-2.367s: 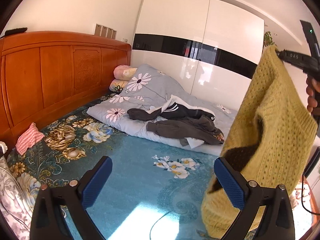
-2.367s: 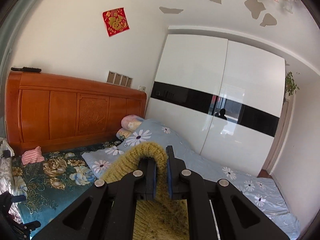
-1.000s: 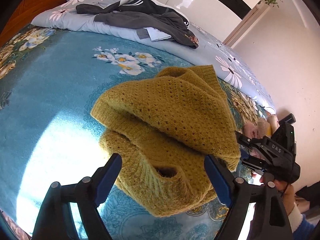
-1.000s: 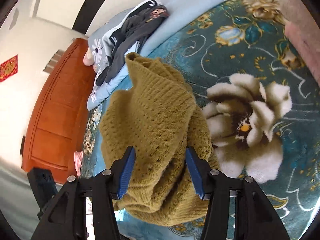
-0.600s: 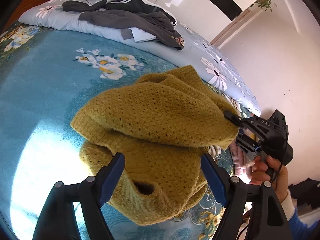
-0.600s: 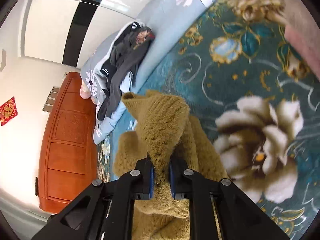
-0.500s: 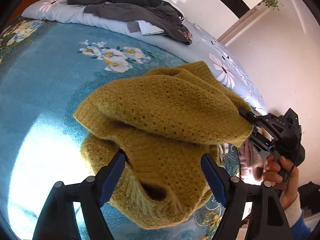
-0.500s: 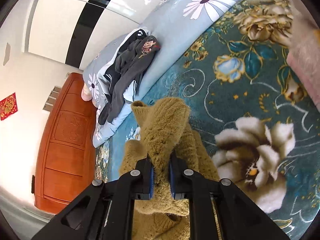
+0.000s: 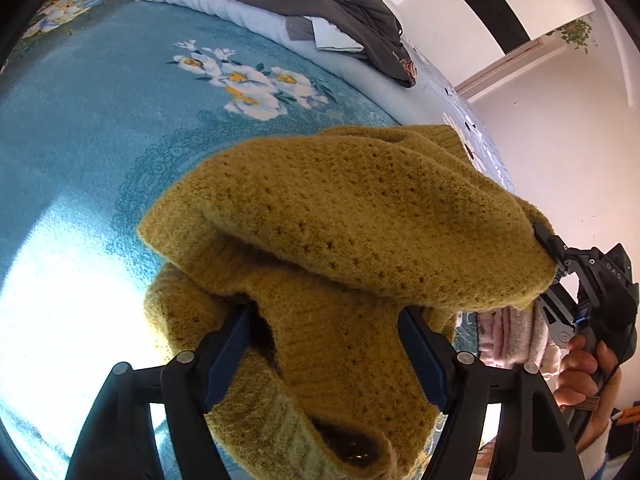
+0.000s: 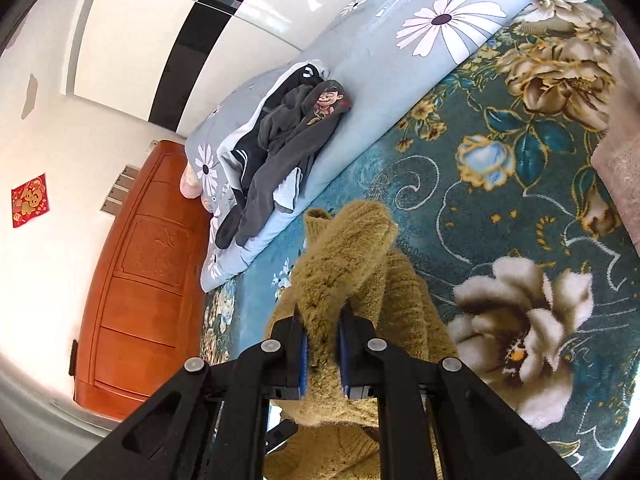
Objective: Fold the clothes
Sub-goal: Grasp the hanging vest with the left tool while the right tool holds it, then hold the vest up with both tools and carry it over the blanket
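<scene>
Left wrist view: the left gripper [image 9: 324, 352] stands wide open, its blue pads flanking the lower, ribbed part of the mustard knit sweater [image 9: 340, 216] without closing on it. The sweater lies bunched on the blue floral bedspread [image 9: 92, 120], its upper fold stretching rightward to the right gripper [image 9: 556, 264], whose body reads "DAS".

Right wrist view: the right gripper [image 10: 323, 354] is clamped on a sweater [image 10: 344, 256] ridge that runs straight ahead of the fingers, toward dark grey clothes [image 10: 288, 136] on a daisy-print quilt [image 10: 400, 32].

Mustard-yellow sweater [image 9: 344, 216]; teal floral bedspread [image 9: 100, 128]; daisy-print grey quilt [image 10: 384, 40].
</scene>
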`<state>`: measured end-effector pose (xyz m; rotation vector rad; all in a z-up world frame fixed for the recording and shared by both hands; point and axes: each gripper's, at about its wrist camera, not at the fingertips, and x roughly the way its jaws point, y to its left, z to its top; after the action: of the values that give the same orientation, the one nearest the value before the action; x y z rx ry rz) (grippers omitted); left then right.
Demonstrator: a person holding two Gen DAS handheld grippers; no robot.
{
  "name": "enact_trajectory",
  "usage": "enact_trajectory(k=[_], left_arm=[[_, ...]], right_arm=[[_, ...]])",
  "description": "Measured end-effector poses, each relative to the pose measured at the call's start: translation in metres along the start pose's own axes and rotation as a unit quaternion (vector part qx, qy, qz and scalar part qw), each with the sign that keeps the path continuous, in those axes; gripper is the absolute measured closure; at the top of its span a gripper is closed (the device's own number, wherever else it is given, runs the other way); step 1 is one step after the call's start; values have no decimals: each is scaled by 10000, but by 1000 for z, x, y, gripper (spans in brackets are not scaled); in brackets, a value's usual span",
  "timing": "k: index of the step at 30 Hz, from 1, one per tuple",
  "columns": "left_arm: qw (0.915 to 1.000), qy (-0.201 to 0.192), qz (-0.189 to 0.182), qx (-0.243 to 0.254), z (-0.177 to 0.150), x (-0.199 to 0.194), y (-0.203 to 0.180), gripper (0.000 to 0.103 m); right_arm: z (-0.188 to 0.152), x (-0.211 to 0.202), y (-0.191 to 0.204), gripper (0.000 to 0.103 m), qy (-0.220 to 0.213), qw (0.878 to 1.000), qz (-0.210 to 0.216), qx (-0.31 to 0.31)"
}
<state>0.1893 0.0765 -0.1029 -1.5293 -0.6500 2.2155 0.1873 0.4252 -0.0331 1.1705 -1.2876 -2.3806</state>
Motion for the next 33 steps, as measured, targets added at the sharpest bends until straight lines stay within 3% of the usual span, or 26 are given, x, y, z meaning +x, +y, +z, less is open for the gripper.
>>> enact_trajectory(k=[5,9,10,14,17,21,26,30,33], left_arm=[[9990,177,391,142,2,-1,-5,87],[9982,284,528,49,2,0,0,92],[9982,257,537,12,2,-2,1,98],[9969,-678,340,205,13,-51,-13,98],[9879,-1426,344,498,37,-103,-32,98],[9696,-2339,288,663,73,-180,-52,98],[9378,-3332,142,970,102,-286,-82,99],[9038,-4012,103,1488,95,-366,-119,99],[8796,-4406,104,1792,72,-408,-139,99]], right_arm=[[2,0,10,91,-5,10000,-6,-47],[3,2,25,91,74,9997,64,-207],[4,2,29,91,99,9996,75,-244],[6,-1,44,91,88,9993,215,-283],[14,-11,66,94,-15,9981,390,-479],[31,-27,110,94,-212,9937,694,-850],[54,-59,161,94,-591,9864,1169,-993],[66,-108,208,94,-1090,9715,1687,-1258],[66,-149,239,94,-1358,9586,1949,-1568]])
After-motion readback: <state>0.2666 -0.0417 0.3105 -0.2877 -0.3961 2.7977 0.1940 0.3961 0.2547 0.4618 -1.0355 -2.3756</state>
